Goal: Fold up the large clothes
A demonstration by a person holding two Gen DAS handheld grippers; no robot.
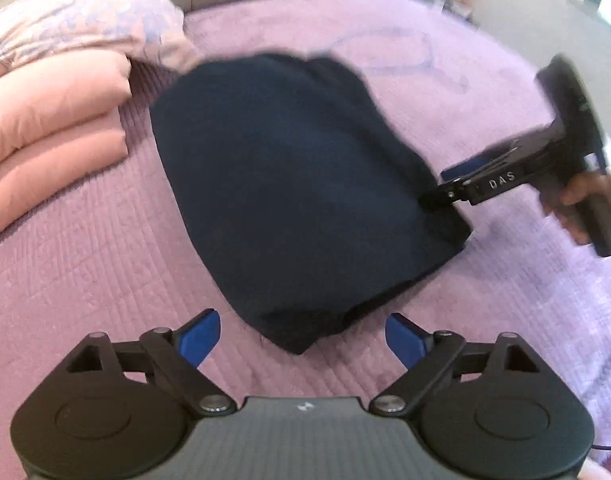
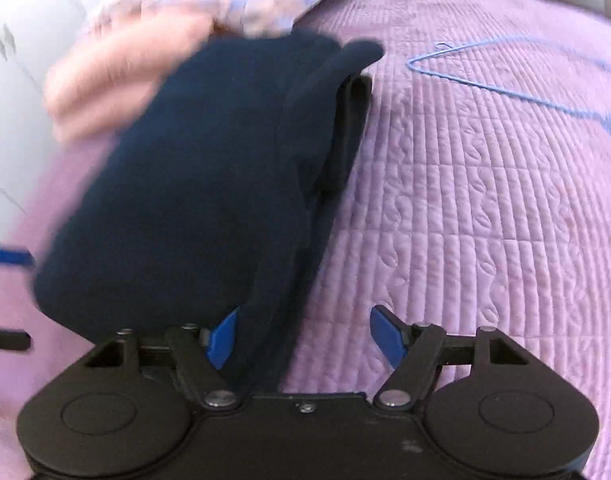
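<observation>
The dark navy garment lay folded into a thick bundle on the bed, on its purple quilted cover, at the centre of the left wrist view. Its near corner pointed toward 6 o'clock, just ahead of the left claw.

Left claw: released, blue pads spread wide. The garment's near corner sat between the pads' line and beyond it; contact with either pad could not be confirmed. Nothing was gripped.

Right claw: also spread wide in its own view. The garment's edge lay between its pads, draped against the left-hand pad; the right-hand pad stood apart over bare quilt. It was not clamped on the fabric. In the left wrist view the right claw entered from 3 o'clock, its tips at the garment's right edge, held by a hand; motion blur was present.

Surroundings: a stack of pink bedding lay at 9 to 10 o'clock, touching or just beside the garment's far-left edge; blur prevented telling which. A floral pillow sat at 11 o'clock. A blue wire hanger lay on the quilt at 1 to 2 o'clock in the right wrist view, well apart from the garment.
</observation>
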